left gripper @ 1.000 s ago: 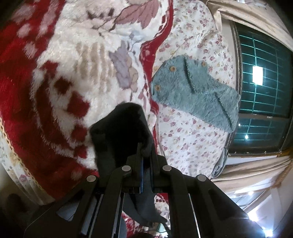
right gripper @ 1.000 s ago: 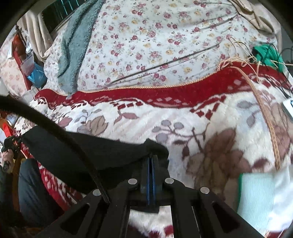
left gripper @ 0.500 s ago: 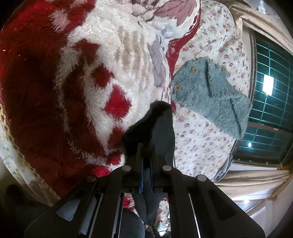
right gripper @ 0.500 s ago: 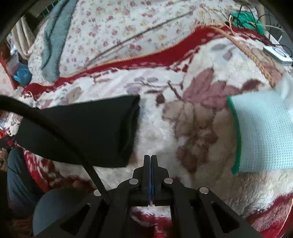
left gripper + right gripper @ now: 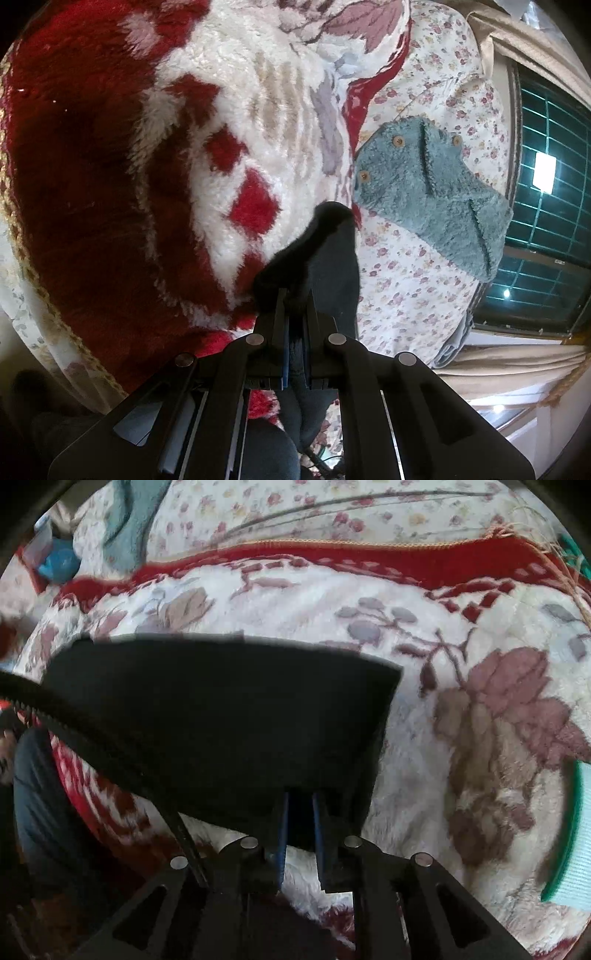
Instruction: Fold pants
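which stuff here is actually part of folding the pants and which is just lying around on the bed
Part of the job:
- black pants
- left gripper, shut on the pants
- right gripper, pants edge between its jaws
- red and white blanket under them

Lying about:
- teal fleece garment
- floral sheet
- pale green cloth

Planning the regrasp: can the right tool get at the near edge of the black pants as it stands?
Probably yes: the right tool sits at the black pants edge, jaws just opened, fabric between them, nothing blocking.
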